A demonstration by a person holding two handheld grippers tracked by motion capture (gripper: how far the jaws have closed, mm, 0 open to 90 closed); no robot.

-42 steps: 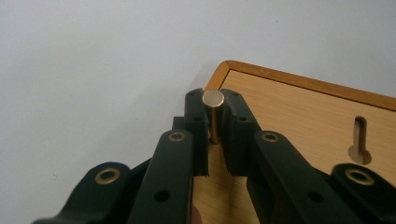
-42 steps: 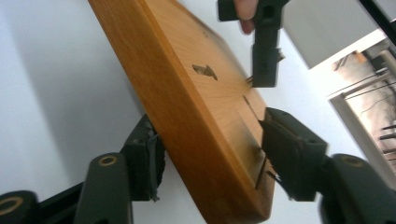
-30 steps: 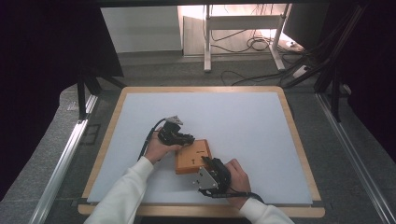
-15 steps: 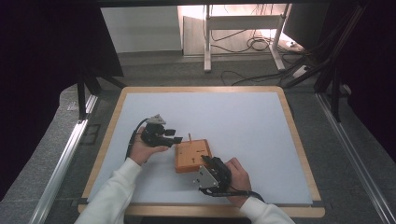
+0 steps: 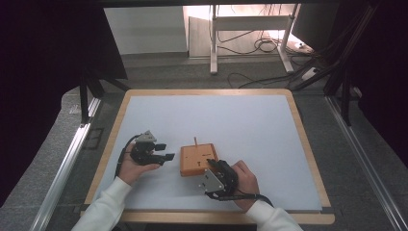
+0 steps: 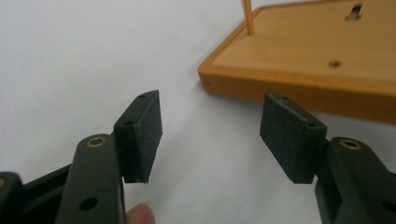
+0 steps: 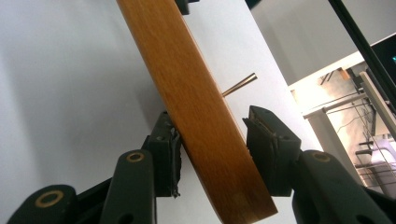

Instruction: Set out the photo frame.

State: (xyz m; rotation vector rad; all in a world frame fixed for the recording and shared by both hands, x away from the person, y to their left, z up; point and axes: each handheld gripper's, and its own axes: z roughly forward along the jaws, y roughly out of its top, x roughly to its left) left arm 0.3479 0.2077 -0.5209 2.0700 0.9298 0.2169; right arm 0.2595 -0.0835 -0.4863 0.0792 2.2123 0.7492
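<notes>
I've got the bench (image 5: 269, 130) in front of me, a white sheet inside a pale wooden rim, and near its front edge sits the wooden board (image 5: 198, 160), flat on the sheet, a bit left of centre. In the high view a thin peg (image 5: 195, 141) stands up from its far edge; the left gripper view gives me the same peg (image 6: 248, 16) at the board's (image 6: 317, 51) corner, plus a slot and a small hole in the top face.

My right gripper (image 5: 217, 172) is at the board's near right corner. In the right gripper view (image 7: 212, 144) the board's edge (image 7: 187, 88) runs between the two fingers: one pad is pressed against the wood, the other I see just at it, and I can't tell whether that one touches. They have just been closing a little, with the board between them.

My left gripper (image 5: 162, 151) is over bare sheet just left of the board, apart from it. Its fingers (image 6: 142, 135) stand wide with only white sheet between them, and they have just been opening.
</notes>
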